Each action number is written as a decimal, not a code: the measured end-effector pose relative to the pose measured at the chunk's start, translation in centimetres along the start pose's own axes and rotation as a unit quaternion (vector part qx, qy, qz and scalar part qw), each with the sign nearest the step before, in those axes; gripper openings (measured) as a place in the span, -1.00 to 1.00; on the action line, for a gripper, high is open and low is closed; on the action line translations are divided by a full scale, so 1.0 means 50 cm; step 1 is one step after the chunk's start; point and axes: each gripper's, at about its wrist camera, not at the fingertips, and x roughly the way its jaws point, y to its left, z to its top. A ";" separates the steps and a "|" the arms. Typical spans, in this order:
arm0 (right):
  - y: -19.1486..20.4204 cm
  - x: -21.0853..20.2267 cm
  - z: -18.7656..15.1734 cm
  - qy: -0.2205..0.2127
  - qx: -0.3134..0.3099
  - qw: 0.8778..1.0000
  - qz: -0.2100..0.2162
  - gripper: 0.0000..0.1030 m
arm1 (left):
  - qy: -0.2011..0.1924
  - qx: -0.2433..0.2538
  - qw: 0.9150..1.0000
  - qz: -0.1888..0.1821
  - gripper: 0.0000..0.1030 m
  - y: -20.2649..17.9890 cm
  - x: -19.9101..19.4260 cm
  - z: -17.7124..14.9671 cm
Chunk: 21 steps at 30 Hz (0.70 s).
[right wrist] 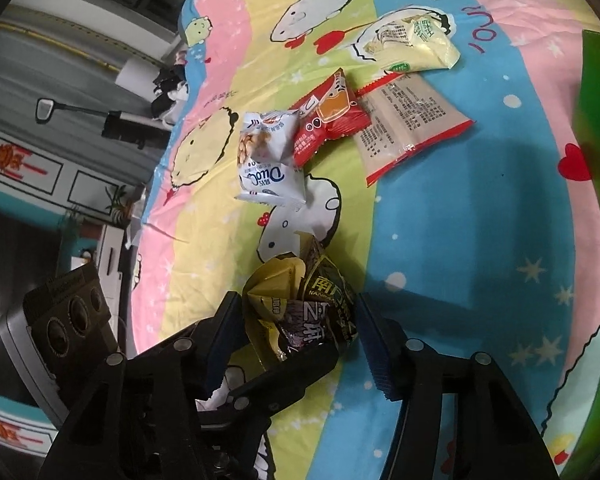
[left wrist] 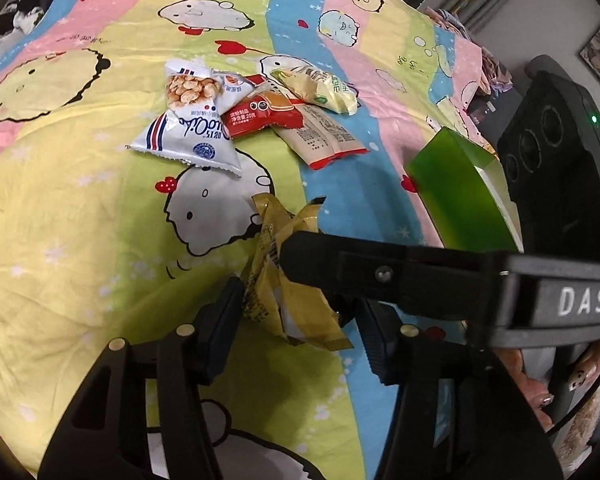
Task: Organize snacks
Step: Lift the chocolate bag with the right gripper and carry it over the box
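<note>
A crumpled yellow snack packet (left wrist: 284, 280) sits between both grippers above a cartoon bedsheet (left wrist: 80, 220). My left gripper (left wrist: 296, 320) has its jaws wide, and the packet lies between them. The right gripper's fingers (left wrist: 340, 260) cross in from the right and pinch the packet's upper part. In the right wrist view the same packet (right wrist: 308, 312) sits between my right gripper (right wrist: 300, 332) pads, with the left gripper's finger under it. A pile of snack packets (left wrist: 236, 116) lies farther up the sheet, also seen in the right wrist view (right wrist: 332, 136).
A green box (left wrist: 464, 196) stands open at the right, beside the right gripper's body; its green wall (right wrist: 596, 240) fills the right edge of the right wrist view. The bed edge and room furniture (right wrist: 60, 160) lie to the left there.
</note>
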 end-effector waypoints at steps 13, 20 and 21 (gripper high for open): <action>0.053 -0.072 -0.010 -0.046 -0.041 0.998 -0.005 0.00 | -0.084 0.057 0.995 -0.001 -0.01 -0.070 -0.091 0.011; 0.056 -0.138 -0.015 -0.086 -0.042 0.995 -0.009 -0.01 | -0.101 0.071 0.992 -0.015 -0.02 -0.120 -0.108 0.029; 0.055 -0.156 -0.015 -0.097 -0.045 0.994 -0.010 -0.01 | -0.105 0.077 0.991 -0.020 -0.02 -0.131 -0.112 0.033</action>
